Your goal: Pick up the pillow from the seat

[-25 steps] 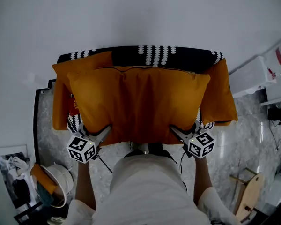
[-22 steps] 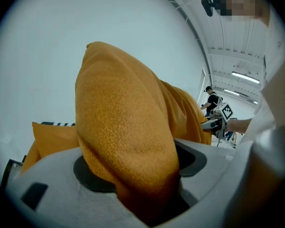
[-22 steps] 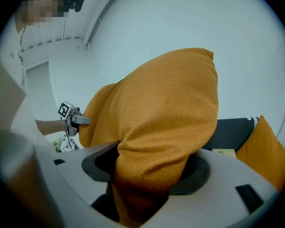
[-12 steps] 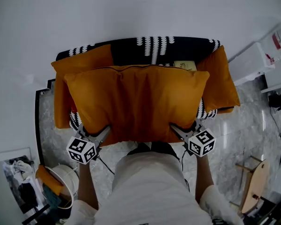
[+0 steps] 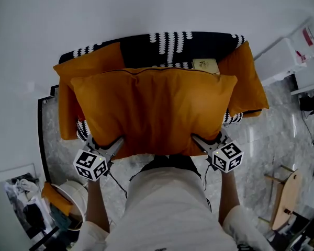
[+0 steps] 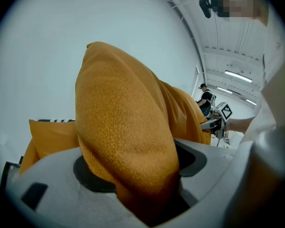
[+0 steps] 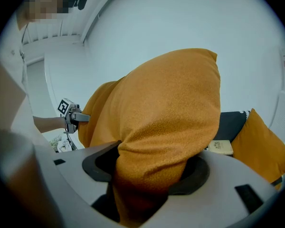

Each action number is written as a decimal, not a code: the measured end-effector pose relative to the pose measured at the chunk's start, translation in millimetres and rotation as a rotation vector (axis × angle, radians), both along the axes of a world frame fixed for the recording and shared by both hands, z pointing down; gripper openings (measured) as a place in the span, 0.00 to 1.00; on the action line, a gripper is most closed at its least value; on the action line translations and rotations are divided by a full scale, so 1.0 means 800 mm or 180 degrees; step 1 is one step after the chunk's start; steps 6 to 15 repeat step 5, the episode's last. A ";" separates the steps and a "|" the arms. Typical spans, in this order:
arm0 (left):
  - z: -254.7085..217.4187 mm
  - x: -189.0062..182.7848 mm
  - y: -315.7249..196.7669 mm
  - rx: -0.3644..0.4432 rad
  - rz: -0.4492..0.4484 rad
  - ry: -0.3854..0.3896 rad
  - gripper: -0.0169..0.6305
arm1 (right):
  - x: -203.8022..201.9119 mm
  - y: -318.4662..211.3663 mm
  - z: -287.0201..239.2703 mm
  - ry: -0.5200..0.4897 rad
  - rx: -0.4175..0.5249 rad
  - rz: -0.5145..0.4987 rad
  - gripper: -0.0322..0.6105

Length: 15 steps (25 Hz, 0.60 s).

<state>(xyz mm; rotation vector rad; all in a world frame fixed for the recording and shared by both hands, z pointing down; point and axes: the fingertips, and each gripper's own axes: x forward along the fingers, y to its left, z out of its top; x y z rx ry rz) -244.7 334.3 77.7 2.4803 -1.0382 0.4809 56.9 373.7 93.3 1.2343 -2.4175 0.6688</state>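
Note:
A large orange pillow (image 5: pixel 154 111) hangs in the air in front of the black-and-white patterned seat (image 5: pixel 162 48), held by its near edge. My left gripper (image 5: pixel 115 144) is shut on the pillow's lower left corner (image 6: pixel 128 146). The right gripper (image 5: pixel 199 141) is shut on the lower right corner (image 7: pixel 166 127). In both gripper views the orange fabric fills the gap between the jaws and bulges upward. The pillow hides most of the seat cushion.
Two more orange cushions lean at the seat's ends, one on the left (image 5: pixel 86 67) and one on the right (image 5: pixel 246 82). A small pale book (image 5: pixel 205 65) lies on the seat. White furniture (image 5: pixel 285 56) stands at right, a white bucket (image 5: pixel 73 197) at lower left.
The pillow has come up and toward me with both grippers. More of the seat back and the small book behind it now show.

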 end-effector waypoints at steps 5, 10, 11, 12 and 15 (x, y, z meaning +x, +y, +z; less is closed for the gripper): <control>0.000 -0.002 0.002 0.0012 0.0017 0.0015 0.55 | -0.003 0.003 -0.001 0.0034 0.0022 0.0006 0.50; 0.000 -0.002 0.002 0.0012 0.0017 0.0015 0.55 | -0.003 0.003 -0.001 0.0034 0.0022 0.0006 0.50; 0.000 -0.002 0.002 0.0012 0.0017 0.0015 0.55 | -0.003 0.003 -0.001 0.0034 0.0022 0.0006 0.50; 0.000 -0.002 0.002 0.0012 0.0017 0.0015 0.55 | -0.003 0.003 -0.001 0.0034 0.0022 0.0006 0.50; 0.000 -0.002 0.002 0.0012 0.0017 0.0015 0.55 | -0.003 0.003 -0.001 0.0034 0.0022 0.0006 0.50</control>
